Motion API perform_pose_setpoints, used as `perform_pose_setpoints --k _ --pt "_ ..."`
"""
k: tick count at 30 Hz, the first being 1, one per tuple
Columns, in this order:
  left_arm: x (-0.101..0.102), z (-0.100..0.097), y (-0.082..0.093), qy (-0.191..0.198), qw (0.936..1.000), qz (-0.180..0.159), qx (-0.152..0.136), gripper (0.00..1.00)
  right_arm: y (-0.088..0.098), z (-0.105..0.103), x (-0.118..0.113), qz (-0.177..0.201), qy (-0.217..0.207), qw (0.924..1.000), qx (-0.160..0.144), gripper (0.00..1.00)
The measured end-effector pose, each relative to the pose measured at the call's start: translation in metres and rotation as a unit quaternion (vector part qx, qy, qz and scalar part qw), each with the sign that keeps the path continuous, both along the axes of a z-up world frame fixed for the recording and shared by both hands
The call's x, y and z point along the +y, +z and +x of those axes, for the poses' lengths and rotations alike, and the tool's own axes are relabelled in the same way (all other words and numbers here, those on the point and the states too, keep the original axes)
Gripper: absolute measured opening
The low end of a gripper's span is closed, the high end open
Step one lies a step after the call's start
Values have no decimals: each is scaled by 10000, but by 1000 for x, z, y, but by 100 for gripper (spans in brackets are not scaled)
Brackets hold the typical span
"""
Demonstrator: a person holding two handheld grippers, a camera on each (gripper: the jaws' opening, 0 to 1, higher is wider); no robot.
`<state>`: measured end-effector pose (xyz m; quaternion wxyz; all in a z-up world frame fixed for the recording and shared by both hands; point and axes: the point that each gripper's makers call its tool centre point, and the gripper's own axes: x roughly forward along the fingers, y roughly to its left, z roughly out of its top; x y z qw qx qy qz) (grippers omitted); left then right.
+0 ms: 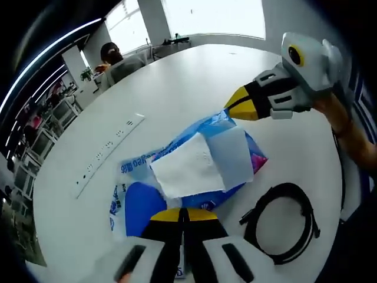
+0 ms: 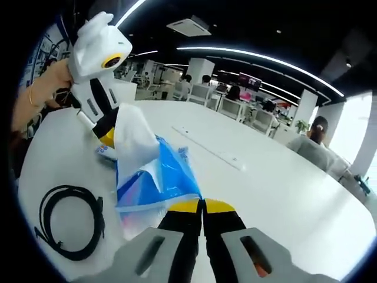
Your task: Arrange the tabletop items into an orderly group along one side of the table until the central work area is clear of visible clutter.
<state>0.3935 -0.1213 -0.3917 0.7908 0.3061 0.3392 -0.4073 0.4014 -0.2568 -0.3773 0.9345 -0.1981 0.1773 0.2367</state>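
A tissue pack (image 1: pixel 194 171) lies on the table (image 1: pixel 177 88), a loose tissue (image 1: pixel 188 168) on top of it. A coiled cable (image 1: pixel 285 221) lies just beside the pack. Beyond it, a power strip (image 1: pixel 109 153) seems set into the table.

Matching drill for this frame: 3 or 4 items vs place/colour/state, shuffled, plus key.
Items:
1. tissue pack
2. black cable
3. left gripper
4. power strip

Descriptions:
A. coiled in a loop on the table
B. blue plastic, white tissue sticking out
C. white, flat, set into the tabletop
D. jaws shut on the pack's edge

Pairs: 1-B, 2-A, 3-D, 4-C
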Motion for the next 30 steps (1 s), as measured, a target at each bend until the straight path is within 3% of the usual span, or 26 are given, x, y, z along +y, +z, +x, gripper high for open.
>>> perform_pose_setpoints --k 10,16,23,30 --pt "-24 -13 -7 -160 9998 9 96 0 -1 -9 -24 11 -247 9997 39 0" --pt "-39 -22 -2 -299 9995 -56 70 0 4 -14 -40 -35 -375 9993 47 0" --pt "-57 -29 -1 -445 9989 -111 84 0 9 -15 -54 -350 -442 9984 31 0" --pt "-68 -32 -12 -521 9985 -75 144 0 3 -11 -61 -462 -477 9978 57 0"
